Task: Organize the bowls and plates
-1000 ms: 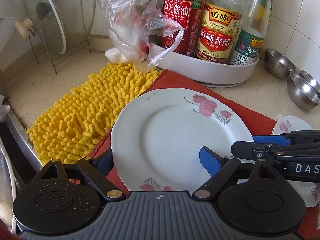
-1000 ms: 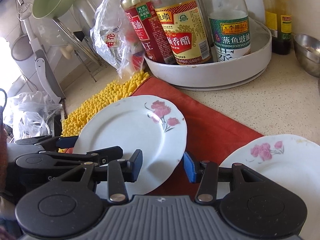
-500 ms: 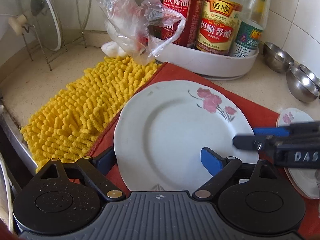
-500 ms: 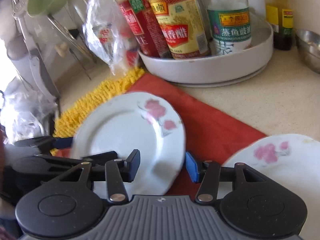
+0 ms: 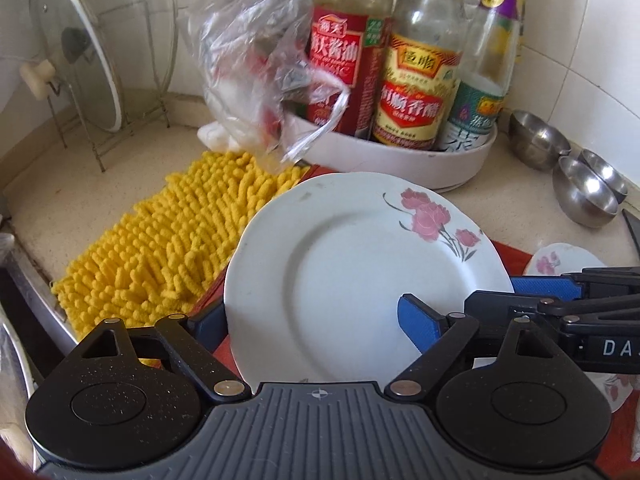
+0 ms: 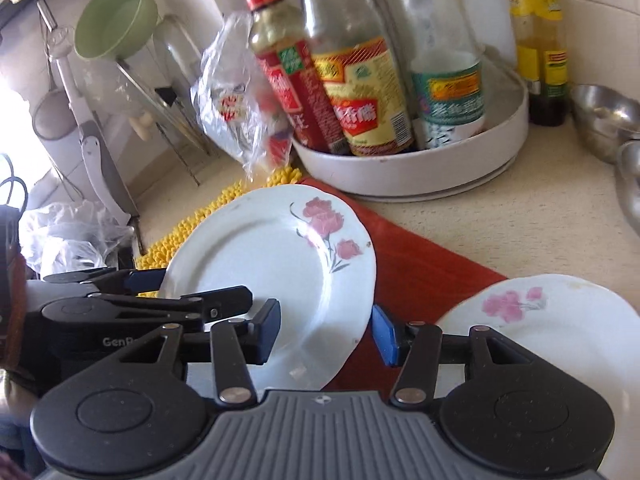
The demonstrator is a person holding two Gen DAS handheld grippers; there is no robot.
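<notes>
A white plate with pink flowers (image 5: 340,272) is lifted and tilted above the red cloth (image 6: 420,276); it also shows in the right wrist view (image 6: 260,264). My left gripper (image 5: 312,320) has its jaws wide apart, one on each side of the plate's near edge. My right gripper (image 6: 324,328) is open too, with the plate's right rim between its fingers. A second flowered plate (image 6: 560,320) lies on the cloth at the right. Several steel bowls (image 5: 584,192) sit at the far right.
A white round tray (image 5: 400,160) with sauce bottles (image 5: 416,92) stands behind the plate. A plastic bag (image 5: 264,80) hangs beside it. A yellow chenille mat (image 5: 168,240) lies left. A glass lid (image 5: 76,52) leans in a wire rack. A green bowl (image 6: 116,20) hangs up left.
The flowered plate has risen and tilted up off the red cloth, moving toward the bottle tray. Both grippers moved with it, jaws still apart around its edges.
</notes>
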